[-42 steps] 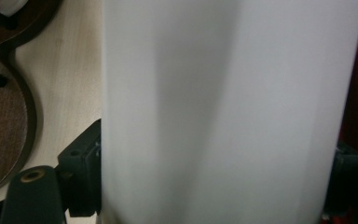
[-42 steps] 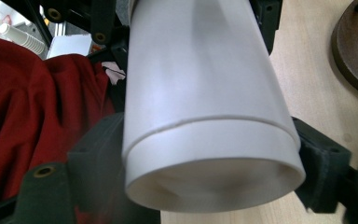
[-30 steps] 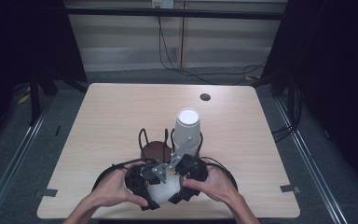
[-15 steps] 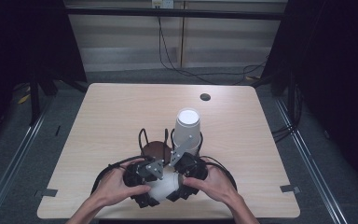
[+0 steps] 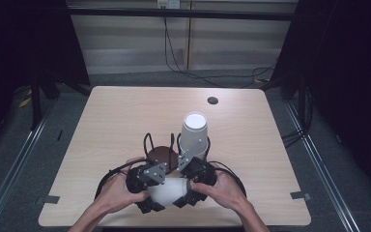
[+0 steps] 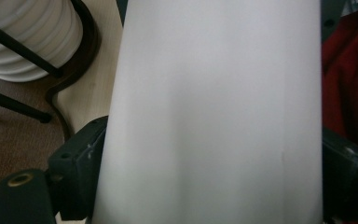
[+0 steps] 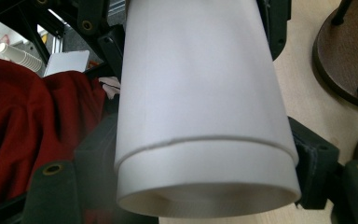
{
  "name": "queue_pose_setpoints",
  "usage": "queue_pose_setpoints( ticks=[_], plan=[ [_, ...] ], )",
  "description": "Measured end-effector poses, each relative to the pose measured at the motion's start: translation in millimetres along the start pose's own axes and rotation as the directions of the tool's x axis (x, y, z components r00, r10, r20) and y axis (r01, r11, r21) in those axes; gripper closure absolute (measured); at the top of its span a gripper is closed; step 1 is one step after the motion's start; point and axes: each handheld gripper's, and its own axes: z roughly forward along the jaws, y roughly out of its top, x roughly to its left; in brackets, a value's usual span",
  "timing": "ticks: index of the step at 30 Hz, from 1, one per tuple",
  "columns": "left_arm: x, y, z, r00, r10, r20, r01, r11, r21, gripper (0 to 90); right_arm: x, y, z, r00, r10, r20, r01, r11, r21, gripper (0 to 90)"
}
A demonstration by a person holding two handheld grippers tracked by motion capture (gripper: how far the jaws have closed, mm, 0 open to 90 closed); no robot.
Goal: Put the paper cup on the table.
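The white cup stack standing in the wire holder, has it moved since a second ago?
No. In the high view the standing cup stack sits in the same spot beside the dark round base of the holder, and at the same distance from the table's hole.

White paper cups point(image 5: 166, 191) nested, lying sideways

Overhead light fell on the table point(image 5: 125, 116); surroundings from nine to three o'clock stayed dark. In both gripper views the white cup point(image 6: 214, 112) was close, soft, slightly blurred.
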Motion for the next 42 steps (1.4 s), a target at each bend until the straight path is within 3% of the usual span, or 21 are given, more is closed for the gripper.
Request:
queue_pose_setpoints(
  ticks=[9,12,19,22,24,30,34,37,40,42],
  plan=[
    [3.4,-2.6,-6.6,0.9998,-0.009,0.019,0.010,0.9988,-0.048,12.4,-0.2,-0.5,-2.5,1.0000,0.006,-0.005,-0.006,1.000,-0.014,25.3],
    [4.2,-3.3,-8.0,0.9996,-0.027,0.011,0.027,0.9974,-0.067,11.9,-0.3,-0.8,-3.0,1.0000,0.003,-0.003,-0.003,1.000,-0.021,25.3],
    [5.8,-5.0,-13.5,0.9997,-0.024,-0.006,0.024,0.9937,-0.110,9.4,-1.1,-2.2,-4.3,0.9999,0.008,0.006,-0.008,1.000,-0.027,25.4],
    [6.7,-6.9,-19.3,0.9992,-0.040,-0.009,0.038,0.9881,-0.149,9.3,-1.1,-2.7,-2.5,0.9997,0.016,0.018,-0.016,1.000,-0.008,25.4],
    [8.1,-8.6,-22.4,0.9986,-0.053,-0.004,0.052,0.9856,-0.161,9.3,-2.9,-3.7,-0.7,0.9999,0.010,0.008,-0.010,1.000,-0.023,25.4],
    [10.6,-12.6,-33.4,0.9978,-0.065,-0.013,0.060,0.9701,-0.235,9.2,-4.3,-6.3,-3.6,0.9994,0.031,0.016,-0.031,0.999,-0.025,25.4],
    [9.9,-15.2,-41.4,0.9950,-0.098,-0.018,0.088,0.9517,-0.294,9.5,-5.3,-9.1,-6.8,0.9988,0.045,0.017,-0.044,0.998,-0.032,25.3],
    [8.6,-20.5,-46.8,0.9938,-0.109,-0.020,0.097,0.9458,-0.310,10.6,-6.2,-11.6,-10.4,0.9984,0.050,0.026,-0.049,0.998,-0.041,25.3],
    [6.6,-30.1,-49.7,0.9927,-0.116,-0.033,0.101,0.9472,-0.304,11.2,-7.5,-14.4,-14.6,0.9977,0.056,0.037,-0.054,0.997,-0.055,25.3],
    [6.1,-37.1,-51.1,0.9900,-0.136,-0.040,0.116,0.9423,-0.314,12.4,-8.1,-16.3,-16.1,0.9975,0.061,0.034,-0.058,0.996,-0.069,25.3]
  ],
)
